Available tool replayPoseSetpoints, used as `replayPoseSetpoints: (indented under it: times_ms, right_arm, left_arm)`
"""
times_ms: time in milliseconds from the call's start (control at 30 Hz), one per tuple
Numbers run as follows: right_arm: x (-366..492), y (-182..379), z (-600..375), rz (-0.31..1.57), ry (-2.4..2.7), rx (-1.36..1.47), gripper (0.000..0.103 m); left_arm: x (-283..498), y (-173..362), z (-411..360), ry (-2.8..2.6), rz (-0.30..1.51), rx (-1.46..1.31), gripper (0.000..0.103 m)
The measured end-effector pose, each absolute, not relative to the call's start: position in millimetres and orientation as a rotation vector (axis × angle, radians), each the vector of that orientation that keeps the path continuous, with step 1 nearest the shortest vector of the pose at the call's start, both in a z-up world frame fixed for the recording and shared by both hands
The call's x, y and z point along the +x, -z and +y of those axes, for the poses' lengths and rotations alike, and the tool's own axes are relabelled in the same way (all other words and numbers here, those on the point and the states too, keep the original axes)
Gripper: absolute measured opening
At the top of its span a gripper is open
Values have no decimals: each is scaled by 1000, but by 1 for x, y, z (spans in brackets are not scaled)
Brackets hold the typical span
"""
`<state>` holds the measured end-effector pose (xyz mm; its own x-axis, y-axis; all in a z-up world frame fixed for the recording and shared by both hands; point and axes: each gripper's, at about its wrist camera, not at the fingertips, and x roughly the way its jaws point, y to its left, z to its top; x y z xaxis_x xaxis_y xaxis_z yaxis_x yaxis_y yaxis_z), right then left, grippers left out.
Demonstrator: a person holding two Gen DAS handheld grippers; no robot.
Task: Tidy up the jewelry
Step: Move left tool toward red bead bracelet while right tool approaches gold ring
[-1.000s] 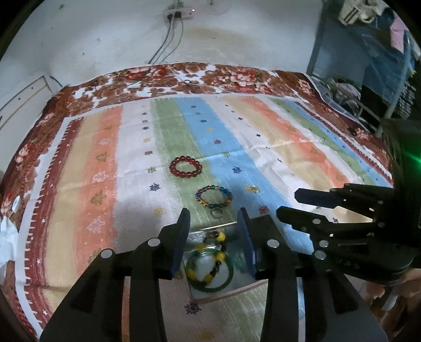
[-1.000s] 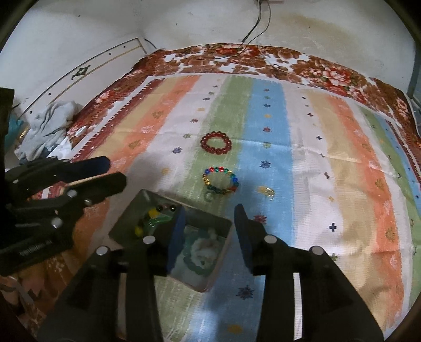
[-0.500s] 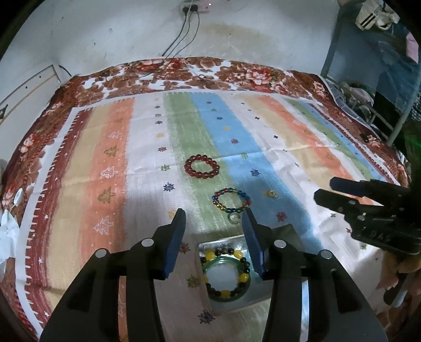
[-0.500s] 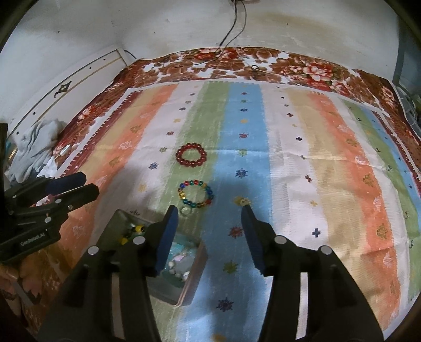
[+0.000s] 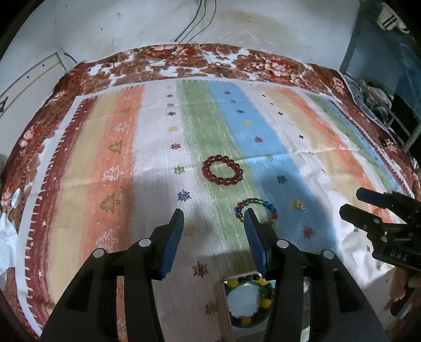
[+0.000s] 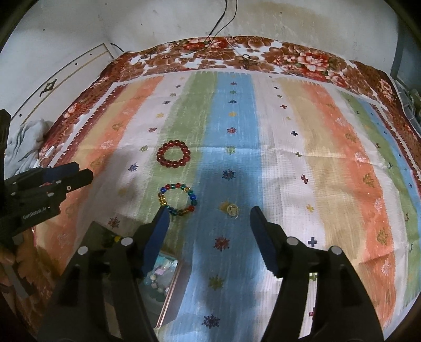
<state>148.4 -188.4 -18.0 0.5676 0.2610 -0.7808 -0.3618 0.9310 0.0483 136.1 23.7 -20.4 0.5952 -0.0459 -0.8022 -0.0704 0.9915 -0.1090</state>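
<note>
A red bead bracelet (image 5: pixel 222 170) (image 6: pixel 173 154) and a multicoloured bead bracelet (image 5: pixel 256 210) (image 6: pixel 177 199) lie on the striped cloth. A small clear ring (image 6: pixel 232 209) (image 5: pixel 300 205) lies right of the multicoloured one. An open box (image 5: pixel 247 302) (image 6: pixel 163 276) at the near edge holds a green bangle and a yellow-and-black bracelet. My left gripper (image 5: pixel 213 226) is open and empty, above the cloth just before the multicoloured bracelet. My right gripper (image 6: pixel 208 223) is open and empty, with the ring just ahead between its fingers.
The cloth covers a bed with a floral brown border (image 5: pixel 210 60). A white wall with hanging cables (image 6: pixel 223 15) stands behind. A grey cloth heap (image 6: pixel 23 142) lies at the left; shelving (image 5: pixel 381 86) stands at the right.
Both grippers have pulled back and risen from over the box. The box has slid toward the bottom of both views. The right jaws have opened wider.
</note>
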Motion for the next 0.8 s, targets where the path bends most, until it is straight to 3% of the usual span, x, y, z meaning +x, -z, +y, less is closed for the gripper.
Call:
replayPoseSetpoints:
  times_ms: [800]
  right_arm:
    - [213, 60, -184, 1024, -310, -168, 66]
  left_arm:
    - [209, 57, 29, -16, 1035, -94, 51]
